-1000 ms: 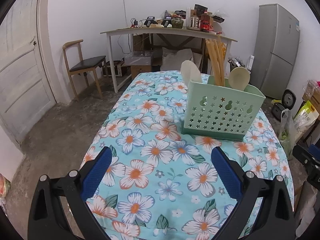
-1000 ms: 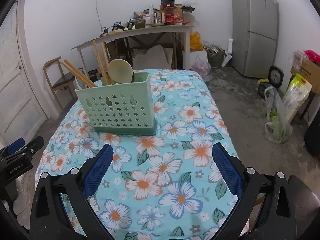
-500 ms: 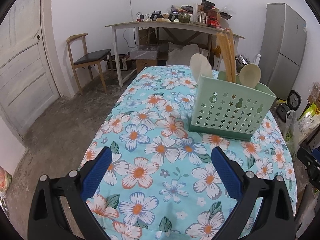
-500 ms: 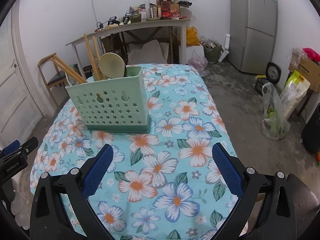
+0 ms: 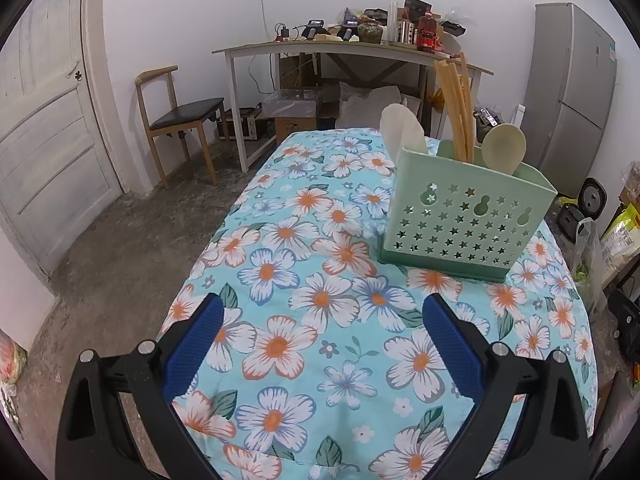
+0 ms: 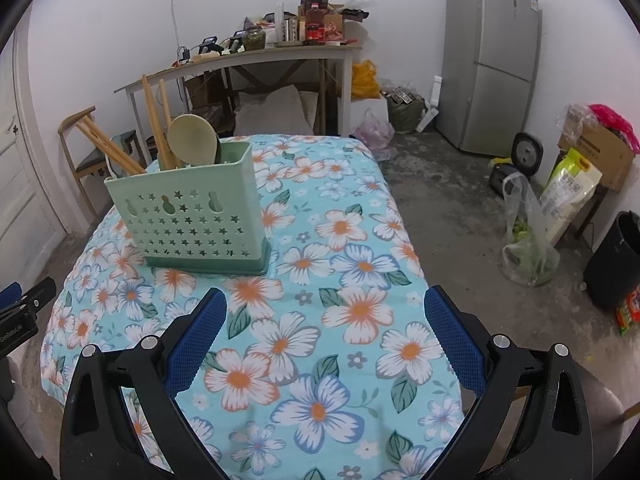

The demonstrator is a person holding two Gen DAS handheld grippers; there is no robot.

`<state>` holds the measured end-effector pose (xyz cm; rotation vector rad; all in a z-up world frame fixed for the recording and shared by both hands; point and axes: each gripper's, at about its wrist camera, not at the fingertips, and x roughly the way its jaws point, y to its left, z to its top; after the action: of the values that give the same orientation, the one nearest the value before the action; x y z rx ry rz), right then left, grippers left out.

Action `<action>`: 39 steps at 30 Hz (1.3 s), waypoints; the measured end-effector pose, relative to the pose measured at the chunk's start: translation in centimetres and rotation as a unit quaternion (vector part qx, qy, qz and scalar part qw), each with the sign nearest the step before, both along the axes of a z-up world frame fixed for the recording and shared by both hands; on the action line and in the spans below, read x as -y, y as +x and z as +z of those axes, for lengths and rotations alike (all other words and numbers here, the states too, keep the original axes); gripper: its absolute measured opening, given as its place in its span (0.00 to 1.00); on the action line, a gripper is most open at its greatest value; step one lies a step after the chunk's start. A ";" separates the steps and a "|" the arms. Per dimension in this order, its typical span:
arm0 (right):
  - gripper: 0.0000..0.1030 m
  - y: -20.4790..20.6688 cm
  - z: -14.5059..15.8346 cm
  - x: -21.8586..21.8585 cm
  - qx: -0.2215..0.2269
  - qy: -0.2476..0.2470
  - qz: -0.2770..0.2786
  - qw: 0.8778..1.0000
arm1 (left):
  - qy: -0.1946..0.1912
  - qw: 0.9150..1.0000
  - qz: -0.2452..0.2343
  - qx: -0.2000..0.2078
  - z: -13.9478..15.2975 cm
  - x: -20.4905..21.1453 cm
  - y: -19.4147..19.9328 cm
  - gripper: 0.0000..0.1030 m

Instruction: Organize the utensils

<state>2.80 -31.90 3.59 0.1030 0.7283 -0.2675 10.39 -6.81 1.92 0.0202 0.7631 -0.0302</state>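
A pale green utensil holder (image 5: 464, 216) with star cut-outs stands on the floral tablecloth (image 5: 320, 300); it also shows in the right wrist view (image 6: 192, 220). It holds wooden chopsticks (image 5: 456, 108), a cream spatula (image 5: 400, 126) and a wooden spoon (image 5: 504, 146). The right wrist view shows the chopsticks (image 6: 154, 120) and the spoon (image 6: 194, 136). My left gripper (image 5: 323, 316) is open and empty above the table's near edge. My right gripper (image 6: 326, 312) is open and empty, right of the holder. The left gripper (image 6: 20, 312) shows at the left edge.
A wooden chair (image 5: 180, 120) and a white door (image 5: 44, 120) are to the left. A cluttered desk (image 5: 344, 46) stands against the back wall. A grey fridge (image 6: 492, 56) stands at the right, with bags (image 6: 528, 236) and boxes (image 6: 600, 152) on the floor.
Both grippers have drawn back and shifted a little; the holder sits farther right in the left view and farther left in the right view. Both stay open and empty.
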 end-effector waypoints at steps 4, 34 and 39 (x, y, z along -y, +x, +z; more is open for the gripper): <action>0.92 0.0 0.1 0.0 0.002 -0.001 0.000 1.000 | 0.001 1.000 -0.001 0.000 0.0 0.1 0.0 0.95; 0.92 0.3 -0.1 -0.3 0.001 0.004 0.013 1.000 | 0.001 1.000 -0.007 -0.002 0.3 0.4 -0.1 0.95; 0.92 0.3 -0.1 -0.3 0.001 0.004 0.012 1.000 | 0.001 1.000 -0.007 -0.001 0.3 0.3 -0.2 0.95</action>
<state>3.07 -31.60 3.49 0.1024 0.7281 -0.2418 10.24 -7.14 2.21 0.0274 0.7656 -0.0431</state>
